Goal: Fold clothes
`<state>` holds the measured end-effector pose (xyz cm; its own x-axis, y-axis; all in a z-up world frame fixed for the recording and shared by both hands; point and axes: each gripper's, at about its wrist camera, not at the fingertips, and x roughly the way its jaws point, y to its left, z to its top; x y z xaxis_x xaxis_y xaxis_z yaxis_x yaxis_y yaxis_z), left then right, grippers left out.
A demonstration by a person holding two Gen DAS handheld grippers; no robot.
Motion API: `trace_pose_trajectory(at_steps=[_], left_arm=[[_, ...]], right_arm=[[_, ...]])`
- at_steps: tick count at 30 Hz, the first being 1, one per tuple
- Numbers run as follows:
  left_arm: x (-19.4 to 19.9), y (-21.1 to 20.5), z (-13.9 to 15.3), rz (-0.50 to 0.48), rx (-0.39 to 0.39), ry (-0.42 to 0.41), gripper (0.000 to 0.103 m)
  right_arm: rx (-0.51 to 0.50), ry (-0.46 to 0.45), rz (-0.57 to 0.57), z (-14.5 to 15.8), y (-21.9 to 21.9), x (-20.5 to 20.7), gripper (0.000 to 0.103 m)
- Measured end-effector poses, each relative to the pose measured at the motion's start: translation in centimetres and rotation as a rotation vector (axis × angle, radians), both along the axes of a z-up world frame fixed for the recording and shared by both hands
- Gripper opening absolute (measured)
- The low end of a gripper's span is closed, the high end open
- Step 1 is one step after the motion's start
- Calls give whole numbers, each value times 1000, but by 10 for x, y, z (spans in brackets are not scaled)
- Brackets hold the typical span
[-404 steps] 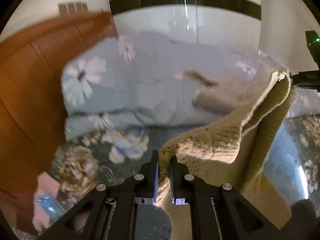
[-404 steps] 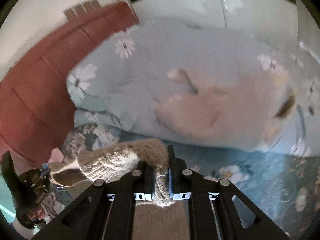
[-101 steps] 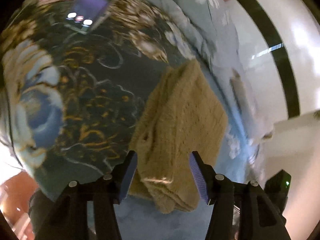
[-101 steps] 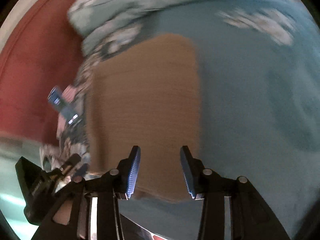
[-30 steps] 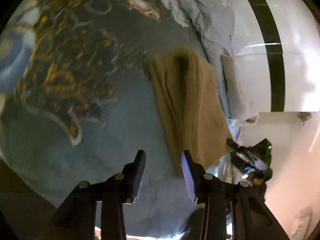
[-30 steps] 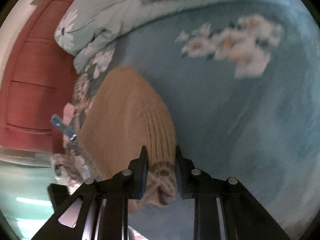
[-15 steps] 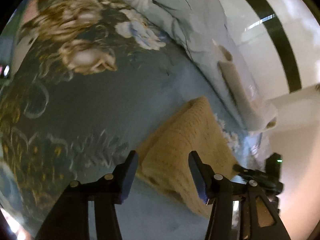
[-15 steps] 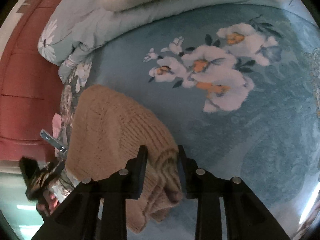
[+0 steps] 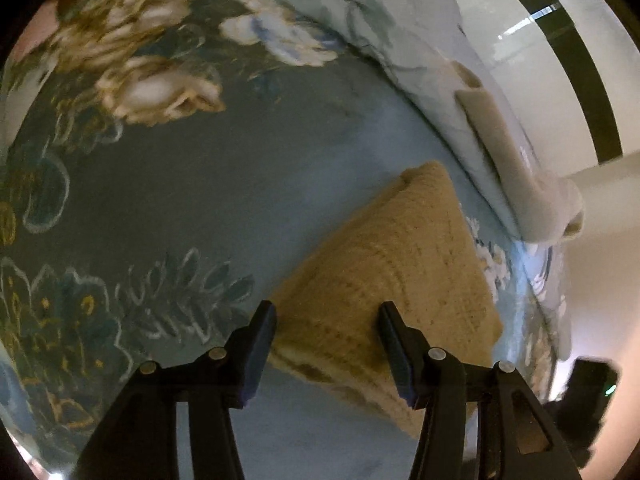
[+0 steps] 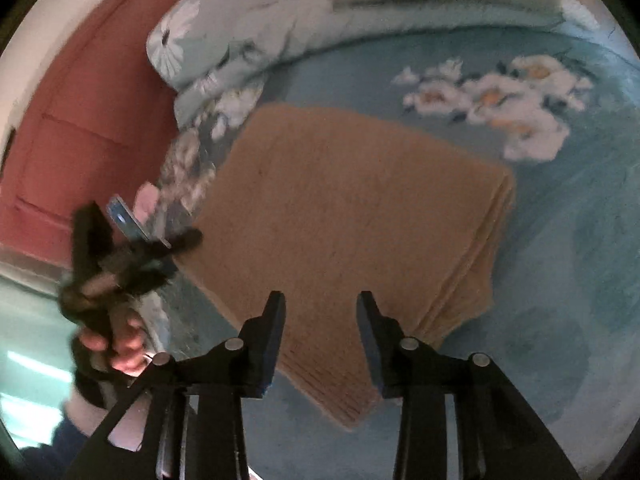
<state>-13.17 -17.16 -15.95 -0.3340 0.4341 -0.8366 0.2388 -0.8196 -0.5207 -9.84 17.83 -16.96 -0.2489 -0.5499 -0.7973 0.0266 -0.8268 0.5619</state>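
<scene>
Tan sweater [image 10: 344, 208] lies flat on the bed [image 10: 560, 240], folded into a layered rectangle, edges stacked at one side. Both grippers, left [image 9: 328, 340] and right [image 10: 322, 322], hang spread and empty above it, probably clear of the knit.

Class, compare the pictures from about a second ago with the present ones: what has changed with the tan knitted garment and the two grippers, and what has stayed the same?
The right gripper, shut on the sweater's edge a second ago, has let go and now stands open above it. The tan sweater now lies flat as a folded stack on the blue floral bedspread. The left gripper stays open, holding nothing. The rolled quilt is unchanged.
</scene>
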Motion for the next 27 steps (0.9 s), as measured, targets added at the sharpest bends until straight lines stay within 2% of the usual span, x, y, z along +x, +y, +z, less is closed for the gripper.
trace_pose_trajectory(at_steps=[5, 10, 11, 13, 14, 16, 19, 25, 27], left_arm=[[9, -5, -17, 12, -8, -27, 63], [5, -8, -23, 13, 23, -30, 66], [5, -9, -24, 13, 29, -31, 66], [3, -10, -26, 14, 42, -33, 67], [2, -11, -28, 14, 48, -33, 67], [1, -12, -30, 14, 60, -35, 69], [-2, -14, -33, 15, 79, -37, 69], [-3, -19, -46, 56, 145, -51, 74], [-1, -20, -46, 68, 159, -50, 74]], right_arm=[[-70, -49, -95, -21, 11, 6, 38], [-67, -20, -103, -9, 12, 4, 38], [-76, -1, -124, -5, 18, 6, 41], [-99, 26, -188, -2, 36, 11, 54], [-113, 23, -236, -5, 46, 15, 61], [-141, -3, -331, -17, 64, 24, 61], [-181, -71, -398, -38, 77, 33, 61], [-262, -129, -414, -64, 64, 26, 61], [-294, -132, -438, -67, 62, 25, 66]])
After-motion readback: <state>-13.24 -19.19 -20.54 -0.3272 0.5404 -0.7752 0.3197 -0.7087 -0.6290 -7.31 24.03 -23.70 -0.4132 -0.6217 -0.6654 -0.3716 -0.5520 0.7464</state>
